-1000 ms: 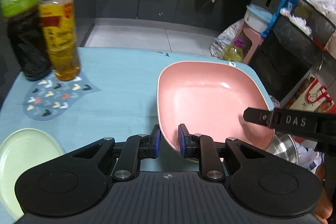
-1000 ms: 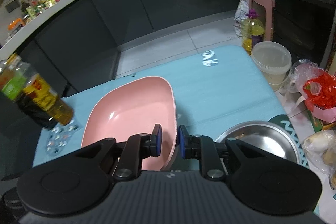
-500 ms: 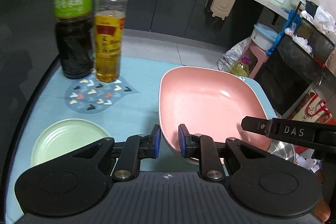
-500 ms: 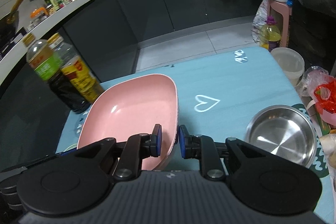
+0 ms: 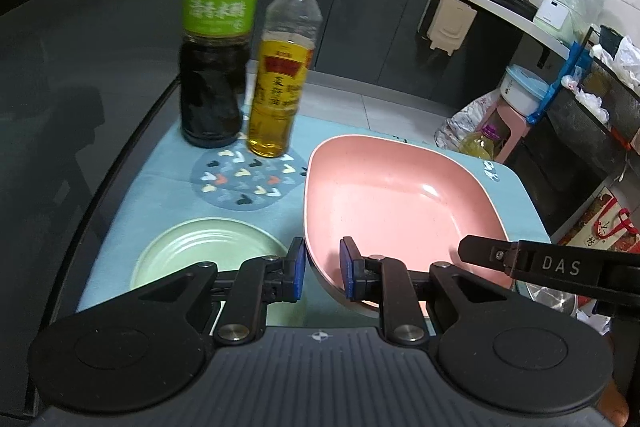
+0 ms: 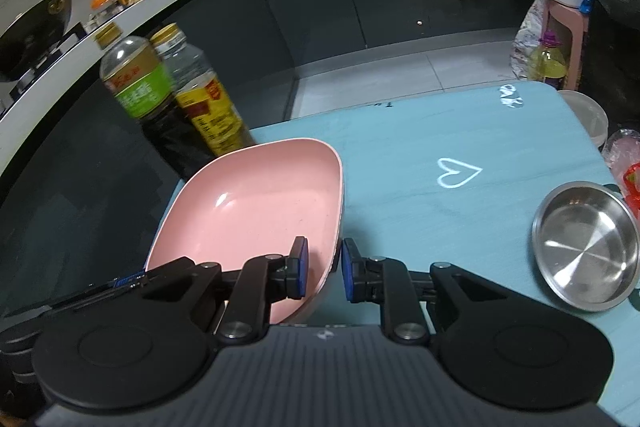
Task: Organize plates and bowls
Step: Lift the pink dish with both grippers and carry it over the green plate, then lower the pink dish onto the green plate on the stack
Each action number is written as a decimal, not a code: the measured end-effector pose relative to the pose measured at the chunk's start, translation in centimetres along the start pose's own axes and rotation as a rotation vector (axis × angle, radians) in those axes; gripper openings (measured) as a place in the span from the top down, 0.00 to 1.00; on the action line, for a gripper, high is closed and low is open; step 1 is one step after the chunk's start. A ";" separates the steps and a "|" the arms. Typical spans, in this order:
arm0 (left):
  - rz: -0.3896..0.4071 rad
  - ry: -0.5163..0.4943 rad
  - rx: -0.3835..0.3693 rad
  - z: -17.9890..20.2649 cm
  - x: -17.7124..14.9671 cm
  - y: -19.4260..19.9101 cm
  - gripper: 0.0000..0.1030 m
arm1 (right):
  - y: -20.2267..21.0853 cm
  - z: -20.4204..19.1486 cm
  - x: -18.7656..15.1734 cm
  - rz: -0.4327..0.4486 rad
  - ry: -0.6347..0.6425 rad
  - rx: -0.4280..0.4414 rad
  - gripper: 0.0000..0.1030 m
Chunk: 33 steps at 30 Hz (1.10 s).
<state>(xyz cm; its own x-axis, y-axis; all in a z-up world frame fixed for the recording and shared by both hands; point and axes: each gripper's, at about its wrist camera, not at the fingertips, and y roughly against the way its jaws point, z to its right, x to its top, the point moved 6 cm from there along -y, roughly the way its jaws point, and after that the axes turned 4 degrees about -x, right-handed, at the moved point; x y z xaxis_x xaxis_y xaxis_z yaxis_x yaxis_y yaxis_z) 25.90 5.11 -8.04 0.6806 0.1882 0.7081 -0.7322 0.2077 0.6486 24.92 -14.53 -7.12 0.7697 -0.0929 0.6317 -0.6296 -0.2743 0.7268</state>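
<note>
The pink dish (image 5: 400, 195) is a flat, even salmon pink inside with a paler rim. The round plate (image 5: 200, 247) beside it is pale green with faint concentric rings. The tabletop (image 6: 460, 131) wears a light teal cover carrying a white outlined heart (image 6: 458, 171). A round grey-blue mat (image 5: 244, 183) is dotted with small white, orange and dark hearts. The dark bottle (image 5: 214, 39) has a green label, gold cap and near-black liquid; the amber bottle (image 5: 282, 75) has a yellow and red label and golden oil. The steel bowl (image 6: 584, 247) is shiny silver. Each hand-held gripper is black with blue pads (image 5: 296, 273).
</note>
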 end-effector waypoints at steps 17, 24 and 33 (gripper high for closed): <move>0.023 0.064 0.052 -5.9 -0.9 2.9 0.83 | -0.9 -6.2 -2.1 -0.051 0.076 0.037 0.81; 0.028 0.081 0.064 -7.8 -1.4 3.6 0.83 | -1.3 -8.3 -2.8 -0.064 0.100 0.033 0.81; 0.021 0.105 0.065 -9.6 -1.9 3.5 0.83 | -2.3 -9.9 -3.2 -0.087 0.127 0.019 0.81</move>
<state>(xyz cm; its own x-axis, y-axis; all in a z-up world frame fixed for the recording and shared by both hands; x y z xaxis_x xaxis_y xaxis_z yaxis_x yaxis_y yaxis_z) 22.31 14.71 -9.78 0.6618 0.2918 0.6906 -0.7439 0.1411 0.6532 22.87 -4.13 -8.14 0.8006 0.0538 0.5968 -0.5585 -0.2939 0.7757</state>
